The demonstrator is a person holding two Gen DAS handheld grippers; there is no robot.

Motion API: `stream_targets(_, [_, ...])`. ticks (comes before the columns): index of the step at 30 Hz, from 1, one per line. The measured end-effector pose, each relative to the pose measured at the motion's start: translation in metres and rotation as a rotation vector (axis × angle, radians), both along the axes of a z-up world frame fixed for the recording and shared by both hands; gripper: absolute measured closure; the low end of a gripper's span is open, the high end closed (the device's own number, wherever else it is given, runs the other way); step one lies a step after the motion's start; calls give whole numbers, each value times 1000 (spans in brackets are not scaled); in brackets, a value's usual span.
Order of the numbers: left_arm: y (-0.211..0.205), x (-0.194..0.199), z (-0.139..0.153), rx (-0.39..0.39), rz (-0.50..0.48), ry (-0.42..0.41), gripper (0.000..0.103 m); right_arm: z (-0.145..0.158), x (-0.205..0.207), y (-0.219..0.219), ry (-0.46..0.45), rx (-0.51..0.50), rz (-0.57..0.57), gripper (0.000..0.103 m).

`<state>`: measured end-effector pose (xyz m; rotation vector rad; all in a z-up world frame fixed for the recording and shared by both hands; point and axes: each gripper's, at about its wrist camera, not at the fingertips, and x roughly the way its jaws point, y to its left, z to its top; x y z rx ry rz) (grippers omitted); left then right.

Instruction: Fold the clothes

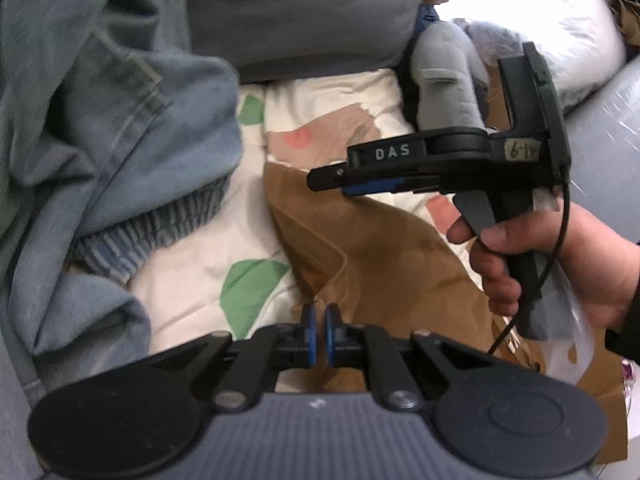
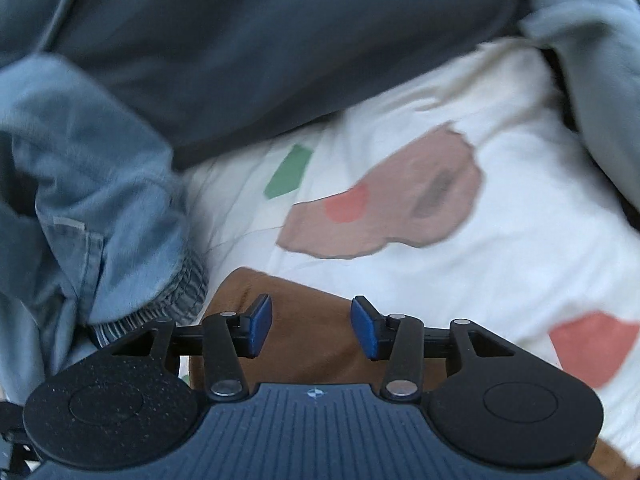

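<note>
A brown garment [image 1: 384, 256] lies crumpled on a white patterned sheet [image 1: 188, 280]. At the bottom of the left wrist view, my left gripper [image 1: 320, 334] is shut, its blue pads pinching a raised fold at the brown garment's edge. A hand [image 1: 560, 264] holds my right gripper [image 1: 330, 178] sideways over the garment's upper part. The right wrist view shows the right gripper [image 2: 311, 328] open. Brown cloth [image 2: 304, 308] lies under the gap and neither pad presses on it.
A blue denim garment with an elastic waistband [image 1: 100, 140] [image 2: 100, 208] is heaped on the left. A dark grey garment [image 1: 300, 12] [image 2: 280, 40] lies across the back. A grey plush toy [image 1: 444, 76] and a white pillow [image 1: 560, 20] sit at the back right.
</note>
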<state>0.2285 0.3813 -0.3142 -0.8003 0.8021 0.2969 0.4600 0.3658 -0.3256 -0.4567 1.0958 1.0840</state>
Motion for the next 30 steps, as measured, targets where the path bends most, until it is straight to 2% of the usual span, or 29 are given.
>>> stream_targets(6, [10,-9,-14,-48,88,23,98,-9,-12,16,-25,-29,103,52])
stream_targets(10, [11,-16,-21,-77,133,34,98,-17,-16,24,-37,-54,100,52])
stream_targets(14, [10,-23,-22,-97,172,40,98,-22,-22,35,-76,-82,145,52])
stream_targets(15, [10,-23,-22,-98,178,44,98,-21,-22,36,-76,-79,150,56])
stream_targets(16, [10,-23,-22,-100,184,48,98,-20,-23,36,-76,-72,162,65])
stream_targets(17, [9,-23,-20,-99,189,47,98,-18,-25,35,-87,-63,189,93])
stream_targets(18, [9,-24,-18,-90,186,43,98,-15,-29,34,-114,-62,217,103])
stream_targets(20, [7,-25,-13,-71,180,35,98,-5,-33,27,-140,-37,258,103])
stream_targets(22, [5,-28,-7,-35,175,26,98,7,-30,17,-159,5,252,103])
stream_targets(30, [-2,-28,12,115,178,-20,99,41,2,-17,-229,108,103,103])
